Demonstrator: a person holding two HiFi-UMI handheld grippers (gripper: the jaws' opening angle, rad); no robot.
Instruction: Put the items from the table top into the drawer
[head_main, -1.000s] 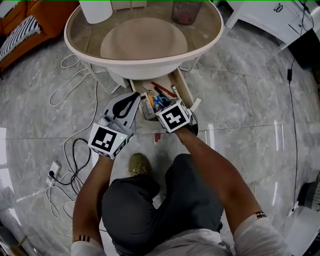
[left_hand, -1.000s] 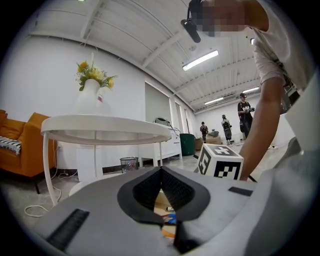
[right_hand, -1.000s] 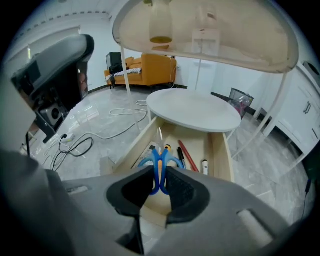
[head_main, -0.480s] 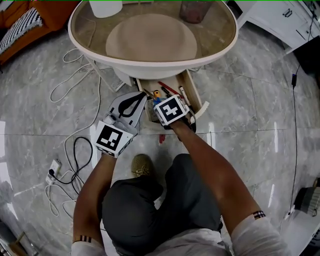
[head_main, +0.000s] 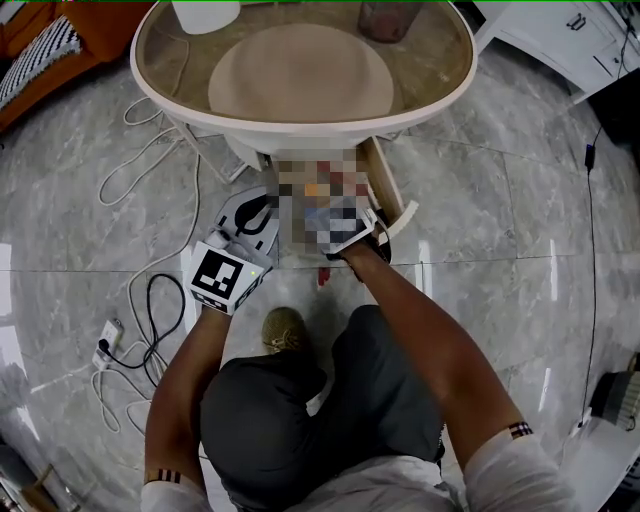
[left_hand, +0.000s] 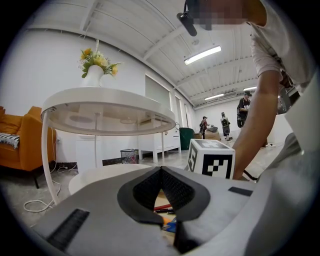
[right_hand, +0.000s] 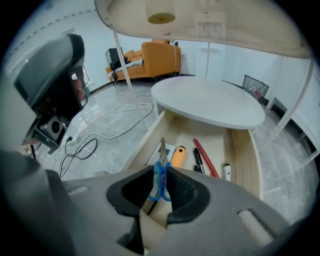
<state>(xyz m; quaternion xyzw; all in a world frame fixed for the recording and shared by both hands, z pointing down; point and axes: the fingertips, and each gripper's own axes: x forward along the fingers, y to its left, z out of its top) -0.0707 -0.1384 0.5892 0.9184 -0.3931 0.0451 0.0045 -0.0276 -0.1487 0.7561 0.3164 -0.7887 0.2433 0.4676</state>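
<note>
Where the right gripper (right_hand: 160, 169) is held over the front edge of the drawer (right_hand: 246, 150), its fingers are seen part-way apart and clamped on the blue handles of the scissors (right_hand: 162, 152). The blades are pointed toward the drawer's back. Beyond the blade tips, an orange-handled tool (right_hand: 178, 155), black markers (right_hand: 198, 158) and a red pen (right_hand: 205, 153) are laid mid-drawer. A white marker (right_hand: 226, 171) is lodged by the right wall, and bare floor is left between it and the pen. The drawer's back is overhung by the table shelf (right_hand: 210, 102). The left gripper (left_hand: 161, 169) is held level beside the drawer's front left corner, fingers closed tip to tip, nothing gripped.
</note>
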